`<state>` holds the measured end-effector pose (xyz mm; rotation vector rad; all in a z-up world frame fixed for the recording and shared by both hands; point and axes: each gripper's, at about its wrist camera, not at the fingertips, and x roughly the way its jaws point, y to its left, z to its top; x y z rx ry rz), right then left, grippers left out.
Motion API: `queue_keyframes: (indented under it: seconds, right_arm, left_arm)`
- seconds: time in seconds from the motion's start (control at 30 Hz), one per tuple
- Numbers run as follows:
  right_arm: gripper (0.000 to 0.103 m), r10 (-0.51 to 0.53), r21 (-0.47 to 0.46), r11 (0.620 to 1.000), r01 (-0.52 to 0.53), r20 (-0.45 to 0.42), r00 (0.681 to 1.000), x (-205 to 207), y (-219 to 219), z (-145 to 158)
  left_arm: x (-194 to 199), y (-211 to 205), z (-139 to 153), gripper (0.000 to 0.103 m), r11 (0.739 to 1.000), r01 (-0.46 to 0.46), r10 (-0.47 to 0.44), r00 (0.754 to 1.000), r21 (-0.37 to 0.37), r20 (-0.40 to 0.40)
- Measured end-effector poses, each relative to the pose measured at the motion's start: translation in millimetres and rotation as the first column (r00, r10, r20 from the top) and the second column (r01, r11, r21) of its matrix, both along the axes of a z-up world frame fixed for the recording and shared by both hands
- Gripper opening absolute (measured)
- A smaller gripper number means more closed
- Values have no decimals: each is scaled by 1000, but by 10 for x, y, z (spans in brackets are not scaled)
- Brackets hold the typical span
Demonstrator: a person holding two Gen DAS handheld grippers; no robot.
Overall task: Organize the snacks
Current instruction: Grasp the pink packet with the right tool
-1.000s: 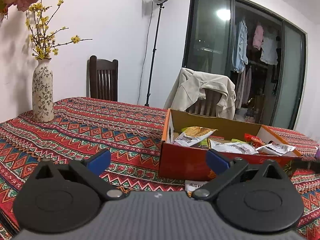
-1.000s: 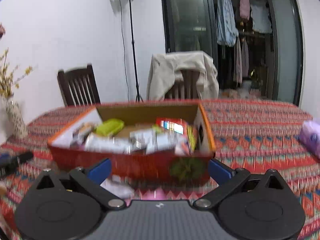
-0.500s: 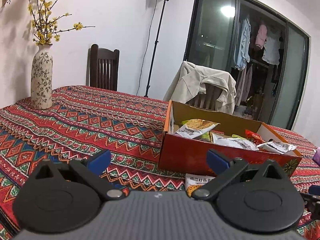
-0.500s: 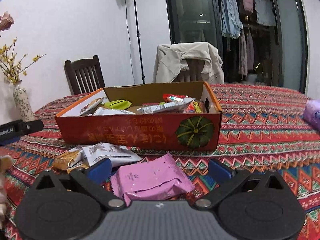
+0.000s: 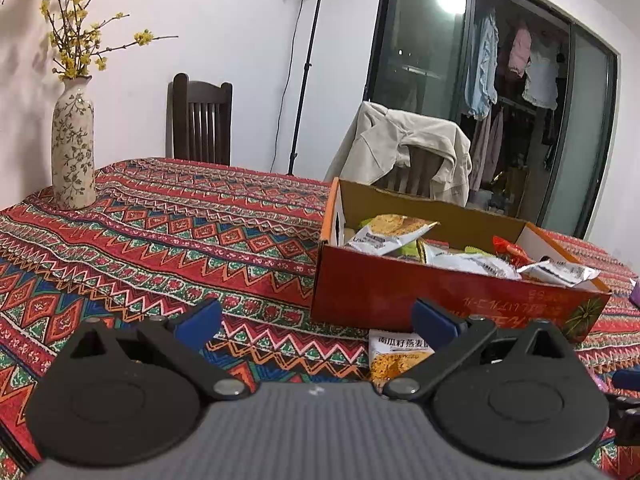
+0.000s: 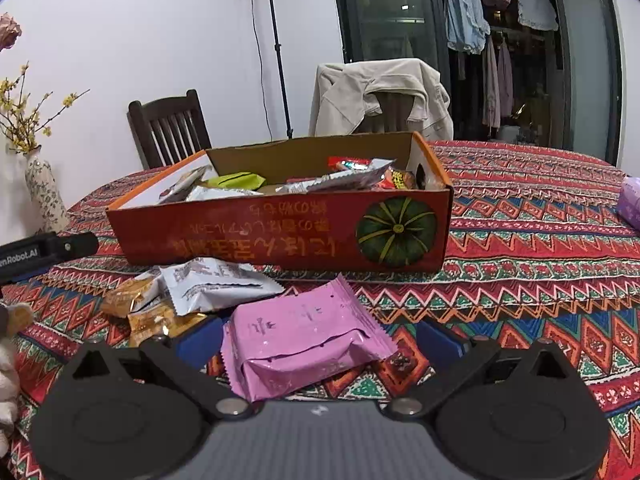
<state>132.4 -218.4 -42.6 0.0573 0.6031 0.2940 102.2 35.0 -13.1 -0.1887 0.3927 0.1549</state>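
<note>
Pink snack packet (image 6: 306,342): flat on patterned tablecloth (image 6: 540,280), between the spread fingers of right gripper (image 6: 320,340), no contact visible. Just beyond it — white packet (image 6: 216,284) and gold-wrapped snacks (image 6: 148,312), loose on the cloth in front of orange cardboard box (image 6: 280,232). Box already part-filled with assorted packets, so sorting judged well under way; at least these loose items left to load. Left gripper (image 5: 316,320): fingers apart, holding nothing, aimed at the box's near left corner, with one printed packet (image 5: 396,354) on the cloth just before it. Further out — flower vase (image 5: 73,148), two chairs, one draped with a jacket (image 5: 404,152).
</note>
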Motion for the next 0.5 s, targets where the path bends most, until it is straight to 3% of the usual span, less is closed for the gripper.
queue_keyframes:
  seconds: [0.5]
  right_arm:
    - [103, 17, -48, 999, -19, -34, 999, 31, 88, -32]
  left_arm:
    - [34, -29, -4, 103, 1000, 20, -19, 999, 14, -47]
